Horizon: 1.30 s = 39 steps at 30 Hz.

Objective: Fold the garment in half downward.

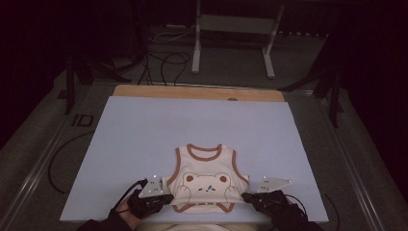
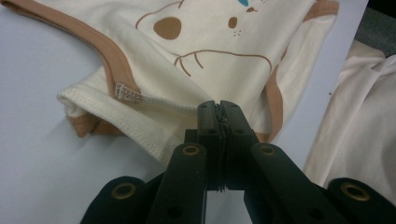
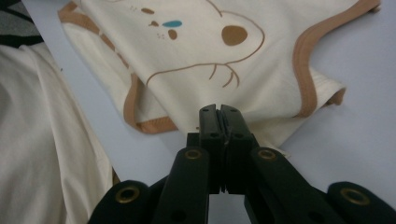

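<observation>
A cream sleeveless baby vest (image 1: 207, 177) with brown trim and a bear print lies flat on the pale blue mat (image 1: 144, 139), near its front edge. My left gripper (image 1: 167, 198) is shut on the vest's left side hem (image 2: 154, 123); its jaws are pressed together with cloth between the tips (image 2: 219, 106). On the other side, my right gripper (image 1: 245, 196) is shut on the vest's right side edge (image 3: 275, 126), jaw tips (image 3: 219, 111) closed over the fabric. The vest's bottom hem is folded up a little.
A wooden board (image 1: 197, 92) shows beyond the mat's far edge. Cables (image 1: 163, 65) and a white frame's legs (image 1: 233, 43) lie on the floor behind. The person's cream clothing (image 2: 364, 121) (image 3: 42, 140) sits close to the mat's front edge.
</observation>
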Each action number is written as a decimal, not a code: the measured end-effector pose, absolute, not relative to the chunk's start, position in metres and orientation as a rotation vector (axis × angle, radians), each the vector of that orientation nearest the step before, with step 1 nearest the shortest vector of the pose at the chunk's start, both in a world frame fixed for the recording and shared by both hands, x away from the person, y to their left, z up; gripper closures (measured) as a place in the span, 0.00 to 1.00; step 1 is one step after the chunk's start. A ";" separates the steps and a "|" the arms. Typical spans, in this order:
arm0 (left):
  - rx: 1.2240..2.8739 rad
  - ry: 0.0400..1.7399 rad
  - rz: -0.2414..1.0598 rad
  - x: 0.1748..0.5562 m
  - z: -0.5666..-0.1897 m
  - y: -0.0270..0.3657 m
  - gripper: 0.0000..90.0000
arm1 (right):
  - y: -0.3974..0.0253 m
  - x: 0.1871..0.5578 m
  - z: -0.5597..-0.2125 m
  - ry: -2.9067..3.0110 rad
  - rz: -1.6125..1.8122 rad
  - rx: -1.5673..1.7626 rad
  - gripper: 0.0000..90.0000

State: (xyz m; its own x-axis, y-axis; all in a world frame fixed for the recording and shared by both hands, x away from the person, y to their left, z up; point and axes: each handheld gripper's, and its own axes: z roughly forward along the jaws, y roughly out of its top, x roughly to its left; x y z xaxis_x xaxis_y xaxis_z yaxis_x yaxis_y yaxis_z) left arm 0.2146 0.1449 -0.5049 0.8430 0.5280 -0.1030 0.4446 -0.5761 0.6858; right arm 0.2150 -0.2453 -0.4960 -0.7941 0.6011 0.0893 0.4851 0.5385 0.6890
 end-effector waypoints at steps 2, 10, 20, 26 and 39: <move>2.279 0.701 0.136 0.216 -0.508 0.145 0.99 | -0.245 0.215 -0.499 2.619 1.094 0.939 0.99; 2.302 0.682 0.139 0.217 -0.515 0.145 0.99 | -0.243 0.216 -0.508 2.658 1.035 0.931 0.99; 2.303 0.692 0.119 0.219 -0.515 0.145 0.98 | -0.243 0.217 -0.511 2.675 1.030 0.935 0.99; 2.304 0.687 0.116 0.219 -0.514 0.145 0.97 | -0.243 0.217 -0.510 2.683 1.033 0.939 0.97; 2.231 0.643 0.117 0.224 -0.487 0.153 0.64 | -0.244 0.216 -0.486 2.655 1.130 0.896 0.55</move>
